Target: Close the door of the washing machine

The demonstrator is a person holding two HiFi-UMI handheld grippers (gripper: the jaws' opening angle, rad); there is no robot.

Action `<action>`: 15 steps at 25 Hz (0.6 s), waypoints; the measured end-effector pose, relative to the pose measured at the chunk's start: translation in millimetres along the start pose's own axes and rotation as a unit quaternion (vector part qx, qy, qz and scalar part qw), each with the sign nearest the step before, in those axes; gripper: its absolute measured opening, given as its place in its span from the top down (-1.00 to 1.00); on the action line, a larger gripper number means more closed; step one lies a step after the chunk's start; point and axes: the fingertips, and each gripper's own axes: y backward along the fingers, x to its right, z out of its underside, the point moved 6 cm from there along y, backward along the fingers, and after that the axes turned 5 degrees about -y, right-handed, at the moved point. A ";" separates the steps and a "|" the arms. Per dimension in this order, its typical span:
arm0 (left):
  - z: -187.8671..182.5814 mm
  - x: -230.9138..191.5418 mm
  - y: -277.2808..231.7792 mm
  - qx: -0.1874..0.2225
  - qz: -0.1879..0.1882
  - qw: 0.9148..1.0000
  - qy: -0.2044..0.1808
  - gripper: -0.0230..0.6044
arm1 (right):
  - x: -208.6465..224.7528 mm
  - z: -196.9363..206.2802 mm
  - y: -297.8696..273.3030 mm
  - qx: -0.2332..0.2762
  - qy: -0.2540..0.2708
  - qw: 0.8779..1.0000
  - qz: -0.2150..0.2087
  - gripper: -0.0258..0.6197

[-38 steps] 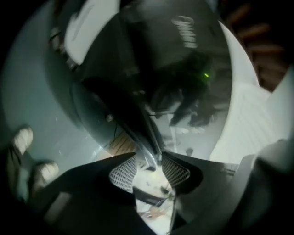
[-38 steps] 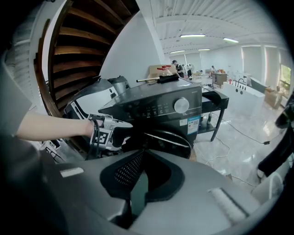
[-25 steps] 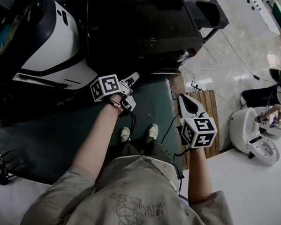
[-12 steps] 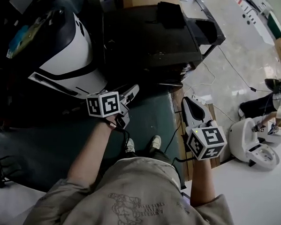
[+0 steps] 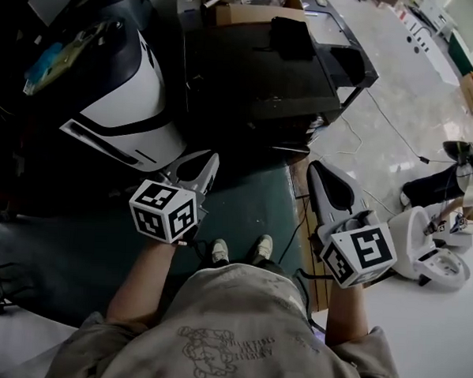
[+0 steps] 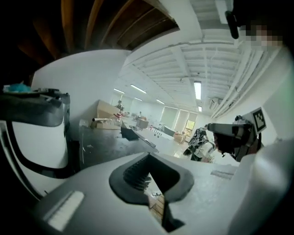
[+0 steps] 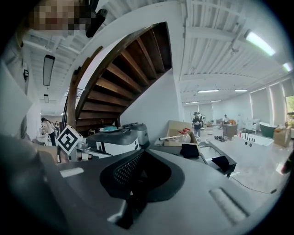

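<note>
The washing machine has a smooth, glossy white plastic shell with dark trim, and the floor is polished, marble-like stone. The mat looks matt green, the box plain cardboard, and the left hand-held gripper matt grey plastic, ribbed inside.
</note>
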 end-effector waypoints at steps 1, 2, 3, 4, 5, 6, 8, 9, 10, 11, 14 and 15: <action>-4.3 4.0 6.1 0.005 -0.005 1.000 -0.016 0.93 | -2.5 -3.9 3.0 0.005 0.002 1.000 -0.002 0.83; -8.5 7.7 11.9 0.009 -0.009 0.999 -0.030 0.92 | -4.9 -7.8 6.1 0.009 0.003 1.000 -0.003 0.83; -12.6 10.9 17.9 0.012 -0.012 0.999 -0.044 0.92 | -7.4 -11.4 9.2 0.014 0.004 1.000 -0.004 0.83; -16.4 13.8 24.0 0.015 -0.014 0.998 -0.055 0.92 | -10.2 -14.6 12.3 0.018 0.005 1.000 -0.005 0.83; -20.2 16.6 30.2 0.018 -0.016 0.998 -0.066 0.92 | -13.1 -17.4 15.5 0.022 0.005 1.000 -0.006 0.83; -24.1 19.2 36.2 0.023 -0.017 0.997 -0.075 0.92 | -16.0 -19.8 18.9 0.026 0.006 1.000 -0.007 0.83; -33.1 24.2 47.3 0.035 -0.020 0.995 -0.094 0.92 | -21.1 -24.6 25.3 0.035 0.009 0.999 -0.007 0.83; -38.2 26.8 52.5 0.042 -0.022 0.994 -0.103 0.93 | -23.3 -27.2 28.2 0.040 0.010 0.999 -0.007 0.83; -43.4 29.8 57.6 0.049 -0.023 0.992 -0.111 0.92 | -25.5 -29.8 31.2 0.044 0.011 0.999 -0.007 0.83; -48.1 33.1 62.6 0.056 -0.023 0.991 -0.117 0.92 | -27.8 -32.3 34.4 0.048 0.012 0.999 -0.006 0.83; -60.4 41.2 77.6 0.076 -0.022 0.989 -0.128 0.92 | -37.6 -39.9 46.5 0.062 0.020 0.998 -0.004 0.83; -64.6 43.2 82.6 0.083 -0.023 0.988 -0.131 0.92 | -41.8 -42.9 51.0 0.068 0.025 0.997 -0.003 0.83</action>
